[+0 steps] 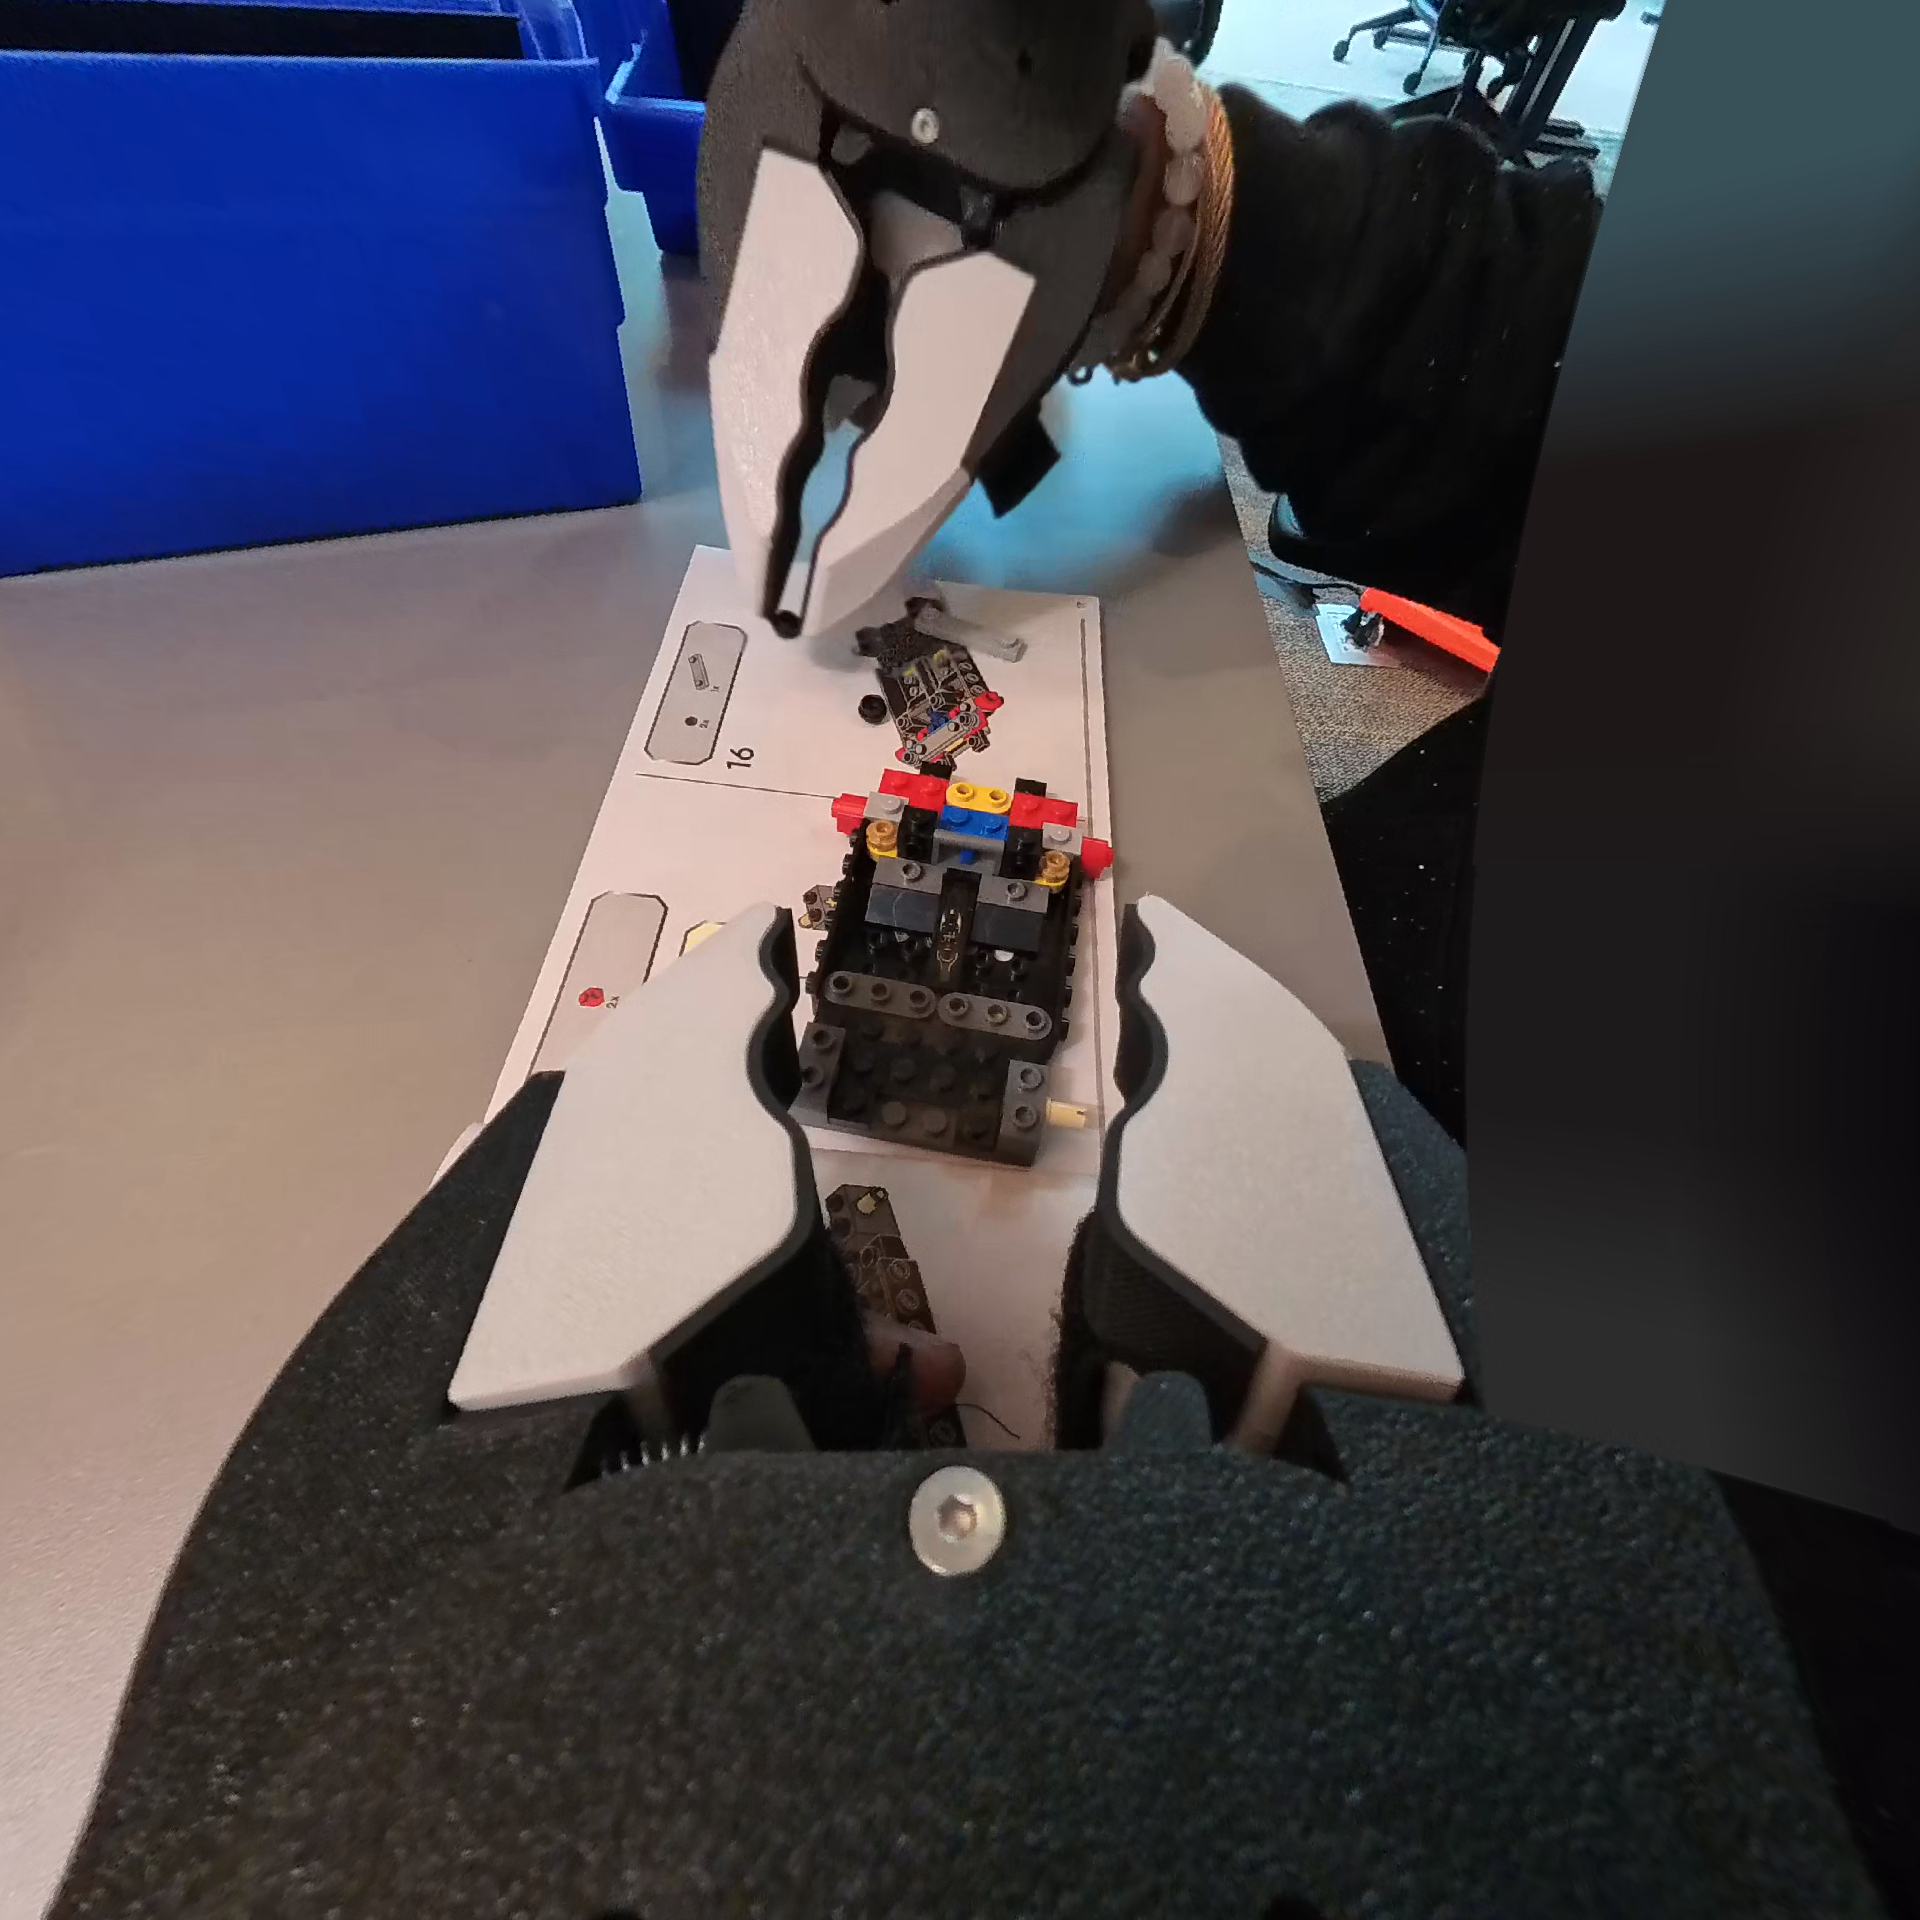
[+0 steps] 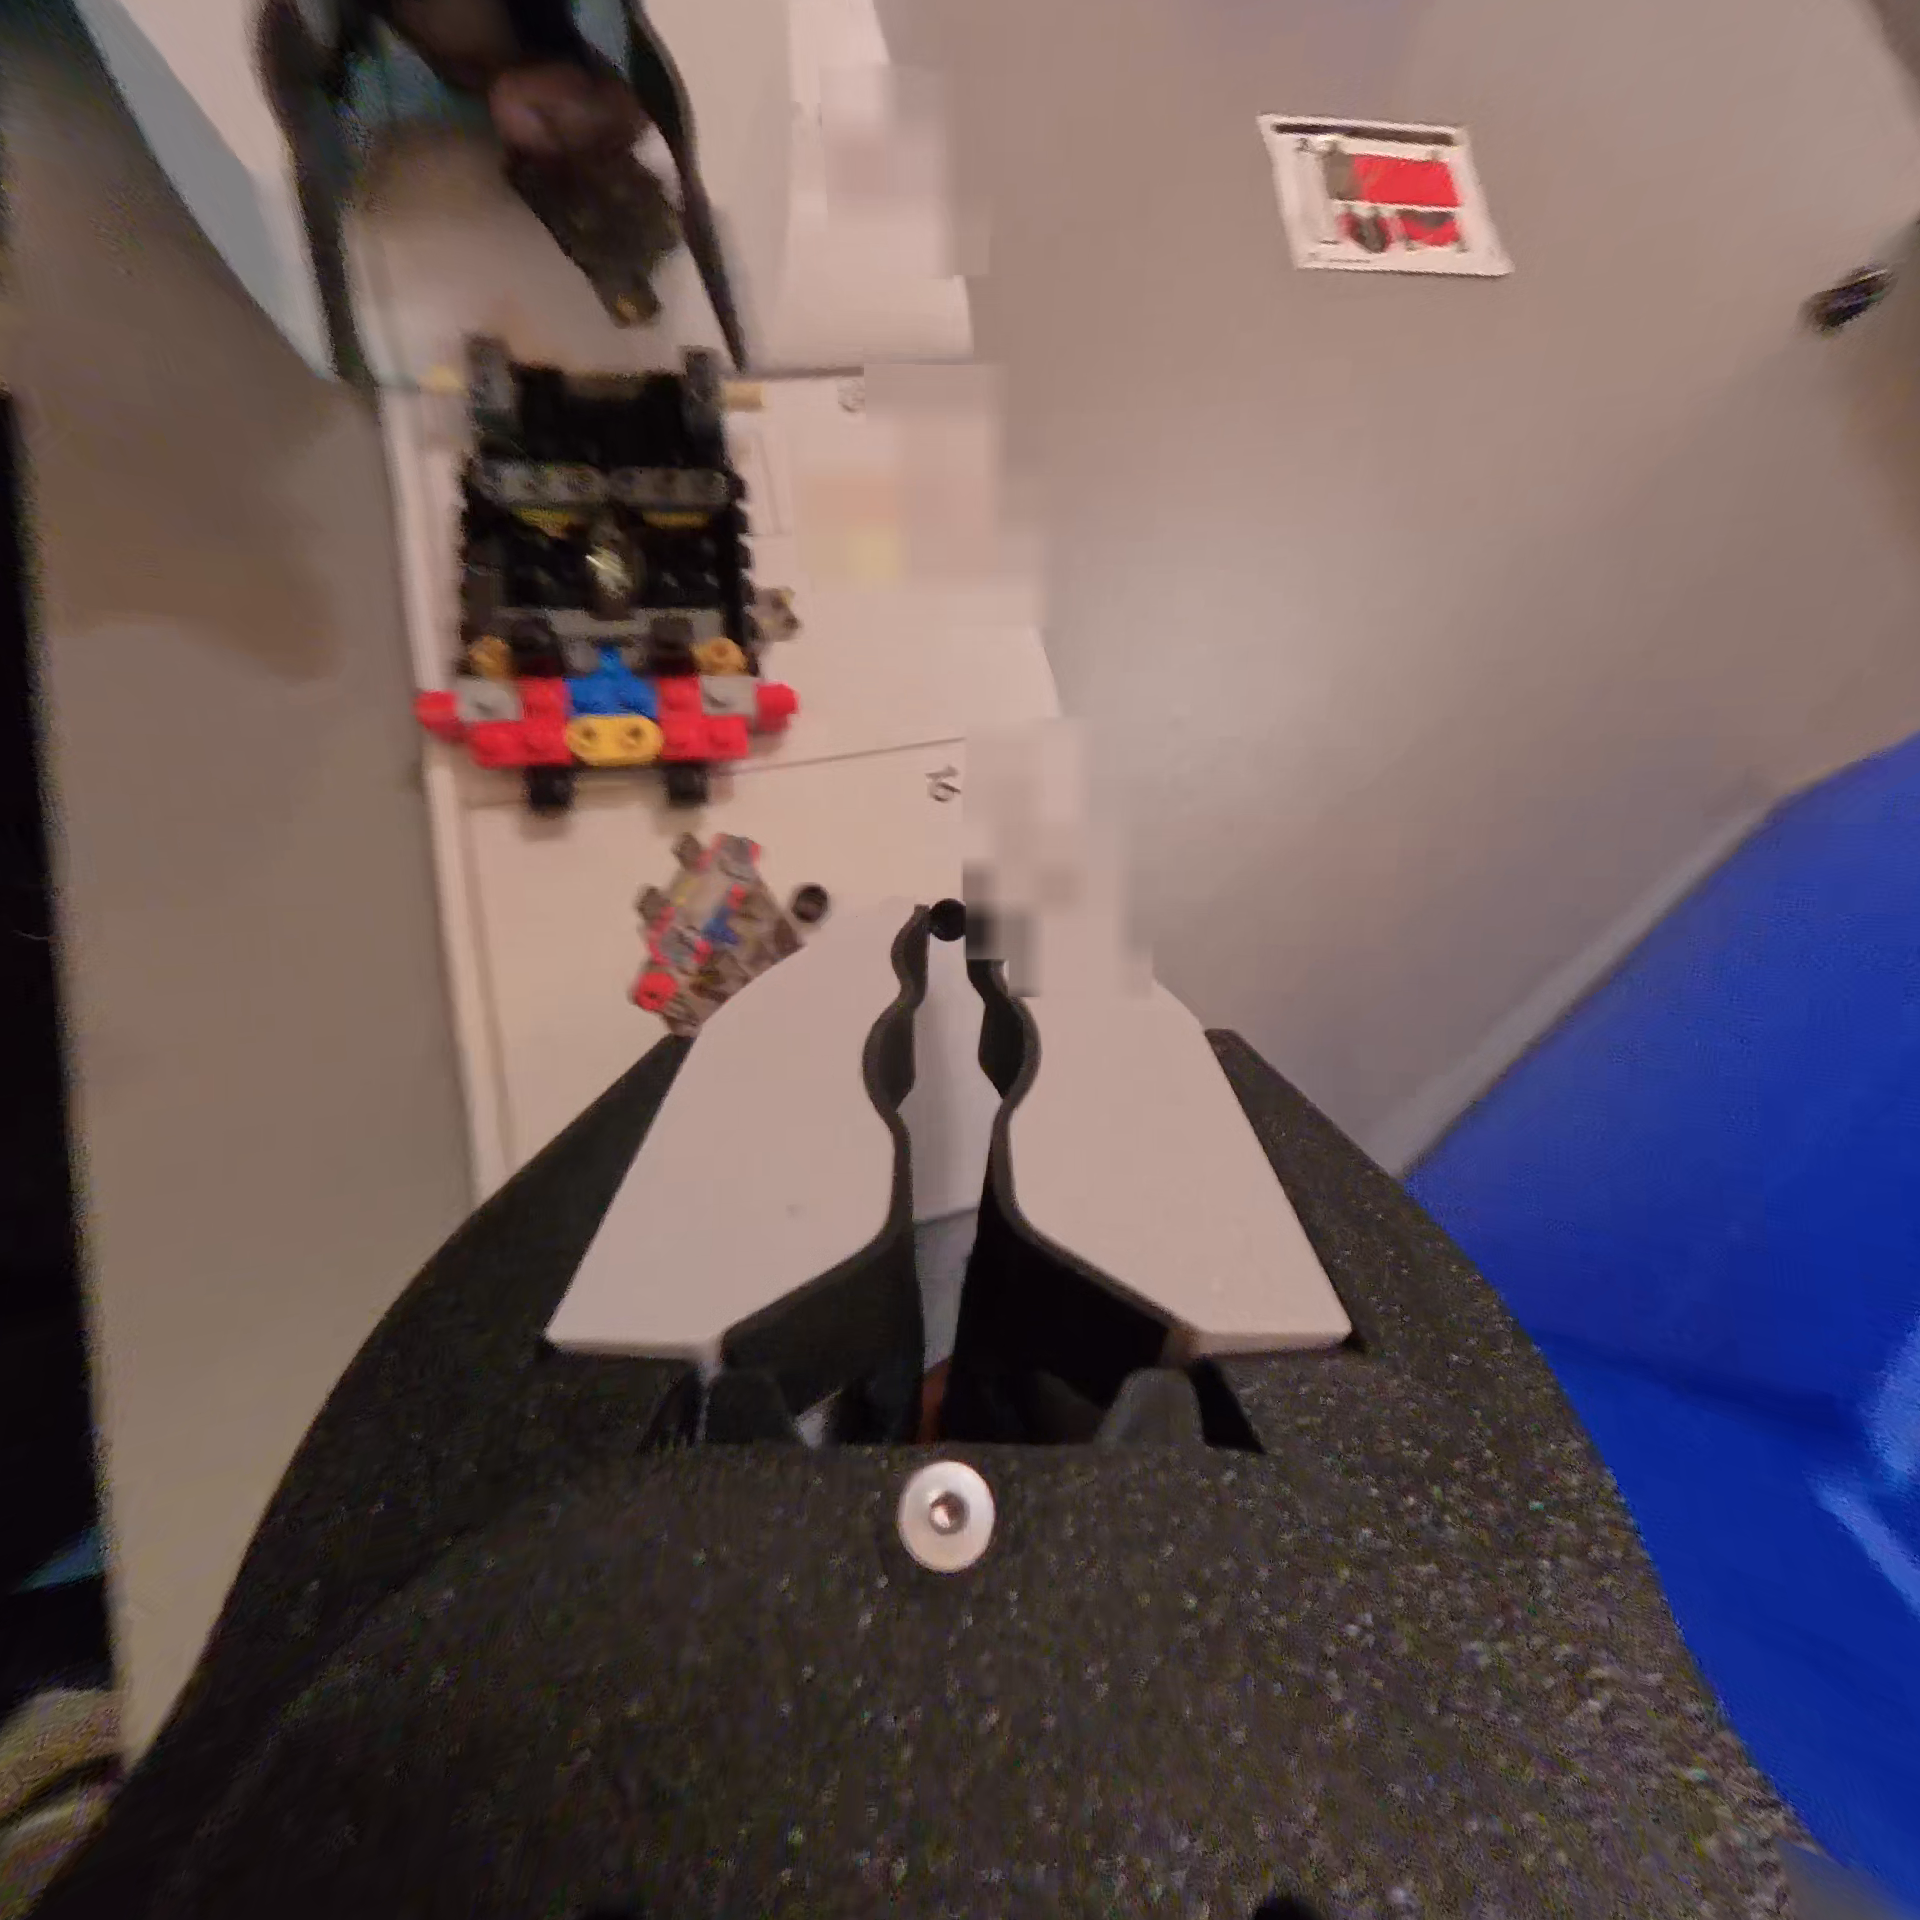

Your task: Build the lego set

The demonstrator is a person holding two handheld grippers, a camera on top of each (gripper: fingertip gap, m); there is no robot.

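1. The right hand-held gripper [image 1: 787, 620] pinches a small black pin [image 2: 945, 918] at its very tips; so slight a hold could let the pin twist or drop.
2. The left hand-held gripper [image 1: 951, 940] stands wide, straddling the lego car chassis [image 1: 951, 966] on the instruction booklet [image 1: 665, 821] without gripping it; an unbraced chassis may slide under pressing.
3. The surface [image 1: 260, 831] edge lies near the chassis on one side; blue bins [image 1: 291, 291] leave room opposite.

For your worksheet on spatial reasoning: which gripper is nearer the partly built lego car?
Left. The left gripper is open, its fingers flanking the lego car. The right gripper hovers beyond it, pinching a small black piece.
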